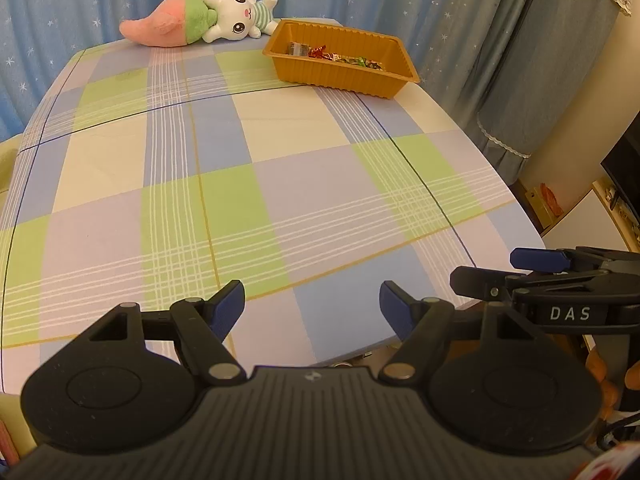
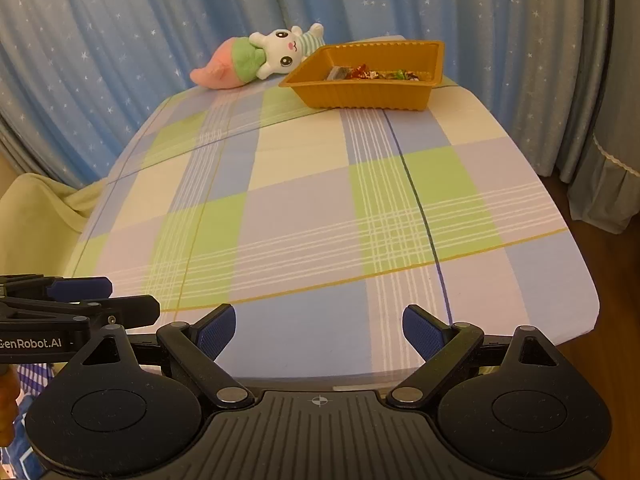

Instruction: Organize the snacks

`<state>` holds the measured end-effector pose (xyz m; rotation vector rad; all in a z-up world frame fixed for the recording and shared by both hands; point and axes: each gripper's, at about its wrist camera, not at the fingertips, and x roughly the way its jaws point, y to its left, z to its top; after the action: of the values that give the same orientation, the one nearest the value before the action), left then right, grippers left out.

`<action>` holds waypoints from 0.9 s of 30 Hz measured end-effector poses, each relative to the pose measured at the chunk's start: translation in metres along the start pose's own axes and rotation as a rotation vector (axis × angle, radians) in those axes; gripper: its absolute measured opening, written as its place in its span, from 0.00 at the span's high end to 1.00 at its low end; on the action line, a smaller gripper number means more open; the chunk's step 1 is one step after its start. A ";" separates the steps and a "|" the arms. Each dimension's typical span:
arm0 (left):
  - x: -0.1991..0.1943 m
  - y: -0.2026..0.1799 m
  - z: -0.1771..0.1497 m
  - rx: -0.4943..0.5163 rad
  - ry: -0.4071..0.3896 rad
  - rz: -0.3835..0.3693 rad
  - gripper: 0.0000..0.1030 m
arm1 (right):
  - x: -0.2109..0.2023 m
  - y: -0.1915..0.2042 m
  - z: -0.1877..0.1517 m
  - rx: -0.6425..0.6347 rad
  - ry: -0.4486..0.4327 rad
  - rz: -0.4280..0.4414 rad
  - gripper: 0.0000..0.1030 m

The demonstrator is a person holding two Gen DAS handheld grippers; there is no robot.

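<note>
My left gripper (image 1: 312, 306) and right gripper (image 2: 319, 330) hang over the near edge of the table (image 1: 280, 184), side by side, both spread wide and holding nothing. The wrapped snacks (image 1: 334, 56) already lie in the orange tray (image 1: 340, 78) at the far right corner, just beside the plush rabbit (image 1: 200, 20). I see no loose snacks on the cloth, so I judge the sorting done or nearly so; any next move means a long reach to that tray.

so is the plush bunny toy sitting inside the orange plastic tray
No, the white plush bunny toy lies on the checked tablecloth beside the orange plastic tray, which holds only wrapped candies.
</note>
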<state>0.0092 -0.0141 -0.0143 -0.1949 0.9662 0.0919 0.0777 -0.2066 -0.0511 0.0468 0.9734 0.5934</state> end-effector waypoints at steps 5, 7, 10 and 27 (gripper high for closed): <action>0.000 0.001 0.000 0.000 -0.001 0.000 0.29 | 0.000 0.000 0.000 -0.001 -0.001 0.001 0.12; -0.001 0.002 0.000 0.000 -0.003 0.000 0.29 | 0.000 0.001 0.000 -0.002 -0.002 0.000 0.12; -0.002 0.004 0.000 -0.001 -0.005 0.001 0.29 | 0.001 0.004 0.000 -0.002 -0.003 -0.001 0.12; -0.005 0.014 0.004 -0.012 -0.018 0.008 0.29 | 0.004 0.013 0.006 -0.014 -0.003 -0.001 0.12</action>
<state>0.0072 0.0010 -0.0093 -0.2009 0.9486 0.1062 0.0783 -0.1924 -0.0470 0.0345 0.9660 0.5996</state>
